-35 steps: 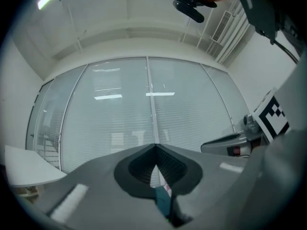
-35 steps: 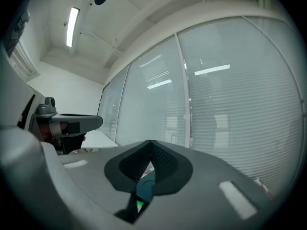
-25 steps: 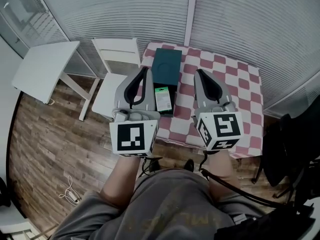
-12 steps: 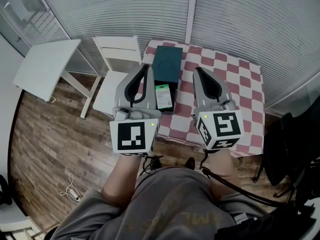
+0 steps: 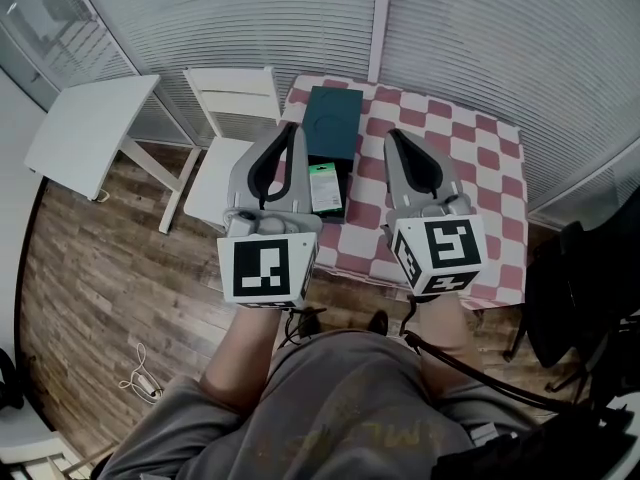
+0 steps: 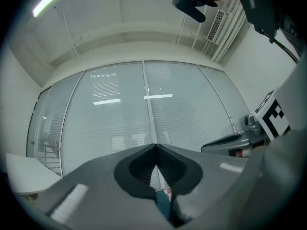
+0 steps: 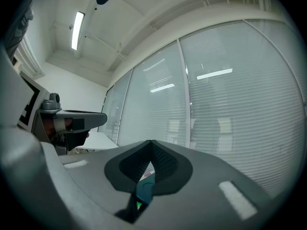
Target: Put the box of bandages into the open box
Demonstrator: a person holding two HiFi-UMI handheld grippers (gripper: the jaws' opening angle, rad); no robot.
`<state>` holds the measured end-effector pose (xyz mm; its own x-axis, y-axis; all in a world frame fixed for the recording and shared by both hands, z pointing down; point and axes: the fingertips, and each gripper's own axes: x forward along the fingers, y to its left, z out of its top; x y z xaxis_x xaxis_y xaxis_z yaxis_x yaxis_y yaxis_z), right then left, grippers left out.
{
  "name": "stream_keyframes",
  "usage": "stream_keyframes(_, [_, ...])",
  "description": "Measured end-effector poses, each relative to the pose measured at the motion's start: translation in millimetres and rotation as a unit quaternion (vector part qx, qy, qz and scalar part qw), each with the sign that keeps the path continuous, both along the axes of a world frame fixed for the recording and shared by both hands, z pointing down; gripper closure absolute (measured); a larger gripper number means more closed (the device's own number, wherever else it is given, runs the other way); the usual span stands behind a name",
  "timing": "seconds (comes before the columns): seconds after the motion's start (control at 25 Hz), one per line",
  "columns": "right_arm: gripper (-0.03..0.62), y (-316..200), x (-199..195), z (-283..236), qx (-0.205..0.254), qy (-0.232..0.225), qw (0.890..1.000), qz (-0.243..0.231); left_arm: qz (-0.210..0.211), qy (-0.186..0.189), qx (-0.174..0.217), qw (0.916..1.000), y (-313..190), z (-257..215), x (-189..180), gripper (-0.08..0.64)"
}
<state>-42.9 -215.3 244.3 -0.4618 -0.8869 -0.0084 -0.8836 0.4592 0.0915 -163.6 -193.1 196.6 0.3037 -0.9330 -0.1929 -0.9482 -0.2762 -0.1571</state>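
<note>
Box of bandages (image 5: 325, 189) — pale green and white, lying flat in the lower half of the open box (image 5: 333, 123), dark rim visible around it in the head view. The box's dark teal lid is folded back, away from the person. The open box sits at the left edge of the bench (image 5: 450, 158), which has a red-and-white checked cloth.

Left gripper (image 5: 291, 128): jaws closed tip to tip, nothing between them; held above the left side of the open box.

Right gripper (image 5: 392, 136): jaws fully together, empty; held over the cloth just right of the open box. Neither gripper touches the box.

Surroundings — white chair (image 5: 235, 98) beside the bench, white side table (image 5: 90, 133) further left, slatted blinds (image 5: 480, 38) behind, wood floor (image 5: 90, 278).
</note>
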Motion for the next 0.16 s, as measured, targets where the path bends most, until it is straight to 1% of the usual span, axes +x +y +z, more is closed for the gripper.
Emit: stream_keyframes(0.16, [0.566,-0.4,0.8,0.7,0.0,0.001,1.0,0.0,-0.001,-0.001,0.004,1.0,-2.0,1.2,1.0,0.56])
